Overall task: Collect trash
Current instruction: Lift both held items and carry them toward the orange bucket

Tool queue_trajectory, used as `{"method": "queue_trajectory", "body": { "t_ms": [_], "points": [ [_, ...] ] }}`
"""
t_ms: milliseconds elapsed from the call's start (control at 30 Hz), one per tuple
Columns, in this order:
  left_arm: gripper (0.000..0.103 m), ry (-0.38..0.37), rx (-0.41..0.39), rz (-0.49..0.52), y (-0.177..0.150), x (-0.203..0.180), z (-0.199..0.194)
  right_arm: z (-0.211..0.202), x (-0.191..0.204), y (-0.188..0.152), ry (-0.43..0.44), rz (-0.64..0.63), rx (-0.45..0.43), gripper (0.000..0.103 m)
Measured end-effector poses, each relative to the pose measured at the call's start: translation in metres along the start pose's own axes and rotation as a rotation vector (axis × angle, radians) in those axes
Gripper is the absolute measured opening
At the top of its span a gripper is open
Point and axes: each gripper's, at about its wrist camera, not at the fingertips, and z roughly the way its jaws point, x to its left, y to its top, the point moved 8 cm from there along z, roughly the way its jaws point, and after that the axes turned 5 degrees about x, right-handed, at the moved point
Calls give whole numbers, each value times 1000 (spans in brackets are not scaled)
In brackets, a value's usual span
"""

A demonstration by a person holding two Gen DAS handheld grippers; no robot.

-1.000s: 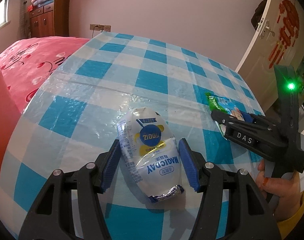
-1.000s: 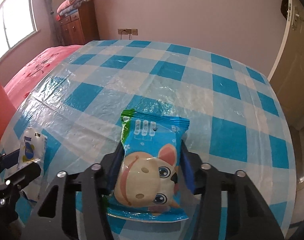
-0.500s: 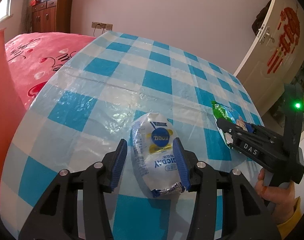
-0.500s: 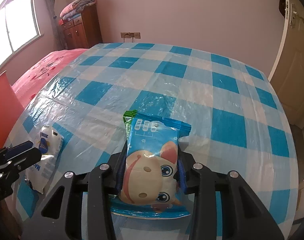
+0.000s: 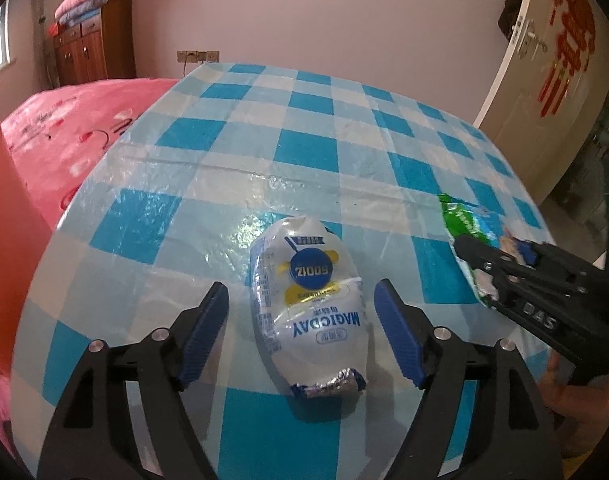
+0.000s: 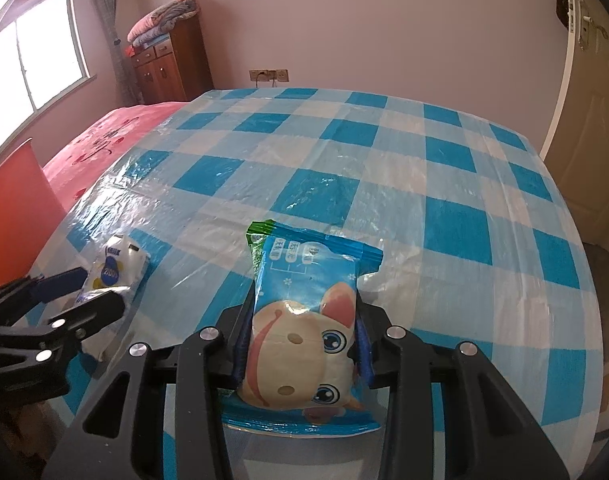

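Right wrist: puffy, apparently glossy wrapper (image 6: 304, 320)

A table (image 5: 312, 152) fills the middle of both views, covered by a blue-and-white checked cloth (image 6: 384, 184) under glossy clear plastic. A white Magicday wrapper (image 5: 310, 304) lies lower centre in the left view. A blue cartoon-face snack packet (image 6: 308, 328) sits lower centre in the right view.

Two close wrist views forward over one checked table (image 5: 304, 136)
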Motion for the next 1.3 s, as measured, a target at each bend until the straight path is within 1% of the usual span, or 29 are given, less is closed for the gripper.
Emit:
{"method": "queue_trajectory", "body": {
  "t_ms": [100, 167, 200, 233, 267, 467, 667, 900, 1300],
  "points": [
    [76, 57, 6, 48, 0, -5, 4, -2, 0, -2, 15, 9, 1, 41],
    [71, 99, 7, 71, 1, -6, 6, -5, 0, -3, 21, 14, -2, 41],
    [64, 113, 5, 83, 1, -7, 6, -6, 0, -3, 24, 17, -5, 41],
    [62, 126, 6, 96, 2, -9, 6, -7, 0, -3, 26, 19, -6, 41],
    [61, 130, 7, 101, 2, -9, 7, -8, 0, -3, 29, 22, -8, 41],
    [61, 124, 11, 94, 2, -8, 7, -16, 0, -4, 57, 46, -18, 41],
    [61, 119, 2, 89, 0, -8, 1, -21, 1, -8, 52, 47, -18, 41],
    [61, 119, -35, 94, 2, -8, -19, -29, 5, -8, 45, 40, -27, 41],
    [61, 111, -123, 89, 9, 2, -69, -55, 24, -4, 47, 12, -60, 41]
  ]
}}
